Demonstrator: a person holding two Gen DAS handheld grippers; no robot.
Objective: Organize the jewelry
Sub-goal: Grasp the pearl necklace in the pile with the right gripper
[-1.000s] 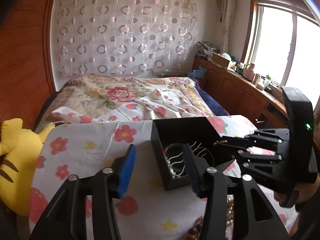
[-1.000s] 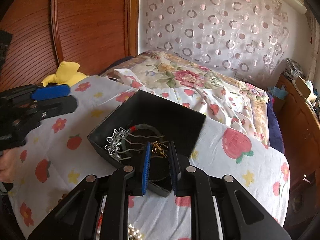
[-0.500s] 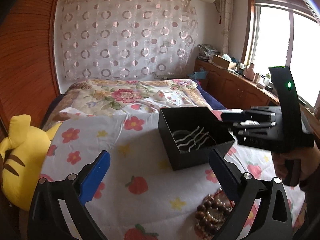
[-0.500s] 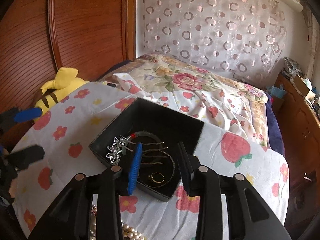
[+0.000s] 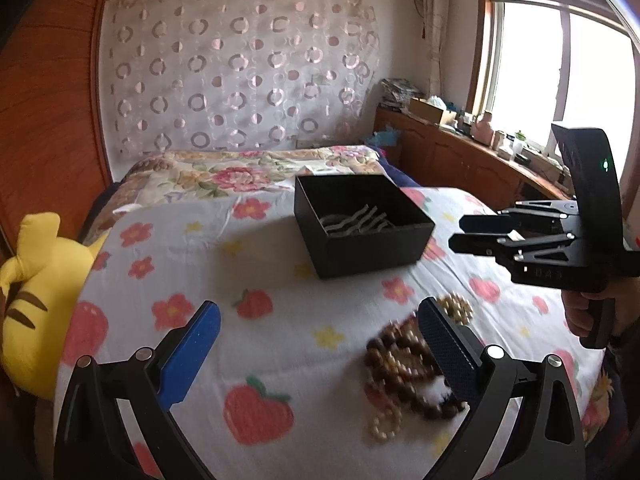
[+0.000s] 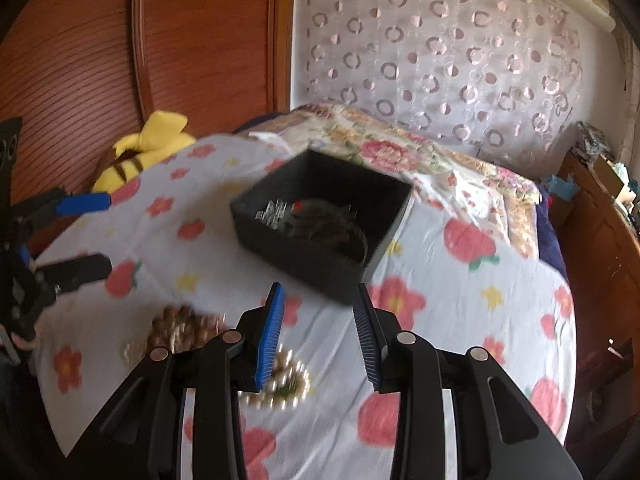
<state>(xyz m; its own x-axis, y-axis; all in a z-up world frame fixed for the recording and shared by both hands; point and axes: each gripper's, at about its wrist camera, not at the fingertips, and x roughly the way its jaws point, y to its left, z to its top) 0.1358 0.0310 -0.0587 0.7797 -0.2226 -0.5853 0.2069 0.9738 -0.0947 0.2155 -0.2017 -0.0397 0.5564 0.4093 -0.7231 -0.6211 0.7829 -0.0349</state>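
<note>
Bedroom scene: a table under a white cloth [image 5: 280,320] printed with strawberries and flowers stands in front of a bed [image 5: 240,172] with a floral quilt; a curtain [image 5: 240,80] with ring pattern hangs on the far wall, wooden panelling on the left, a window [image 5: 560,80] on the right.

Black open box [image 5: 362,222] sits on the cloth toward the far side. Inside, in the left wrist view: wavy silver prongs of a hair comb [image 5: 356,220]. In the right wrist view the box contents are blurred; a silvery piece [image 6: 274,212] lies at its left inner corner.

Brown bead strings [image 5: 404,364] lie in a heap on the near right part of the cloth, well apart from the box. Pale pearl-like beads [image 6: 284,384] lie just beside the heap, near the right gripper's left finger.

Left gripper [image 5: 320,344]: jaws spread wide, nothing between them, above the cloth; its right finger overlaps the bead heap in view, contact cannot be told.

Right gripper [image 6: 320,336]: jaws parted about halfway, nothing held, pointed at the near wall of the box.

Yellow plush toy [image 5: 36,292] rests at the left edge of the table.
</note>
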